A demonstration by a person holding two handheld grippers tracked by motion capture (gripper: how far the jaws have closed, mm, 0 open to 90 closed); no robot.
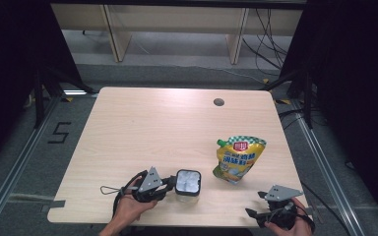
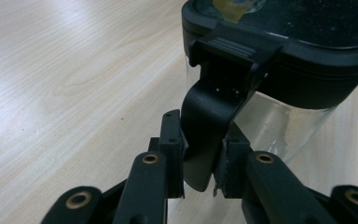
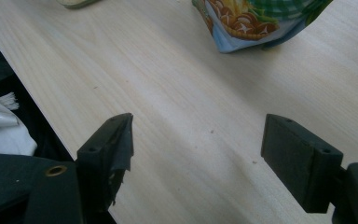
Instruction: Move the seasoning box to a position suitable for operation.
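Observation:
A clear square container with a black lid point(image 1: 187, 182) stands near the table's front edge, white contents showing through the lid. My left gripper point(image 1: 170, 184) is shut on the lid's black side clasp point(image 2: 209, 116), which hangs down between the pads. The container's clear wall point(image 2: 279, 126) rises just behind the clasp. A yellow stand-up pouch with a green spout point(image 1: 239, 158) lies to the right of the container. My right gripper point(image 1: 255, 203) rests open at the front right corner, nothing between its fingers; the pouch's bottom edge point(image 3: 261, 23) shows beyond it.
The light wooden table point(image 1: 152, 128) has a round cable hole point(image 1: 219, 102) near its far edge. In the right gripper view the table's near edge point(image 3: 32, 93) runs diagonally at the left, with dark cloth and something white below it. Wooden furniture legs and cables stand beyond the table.

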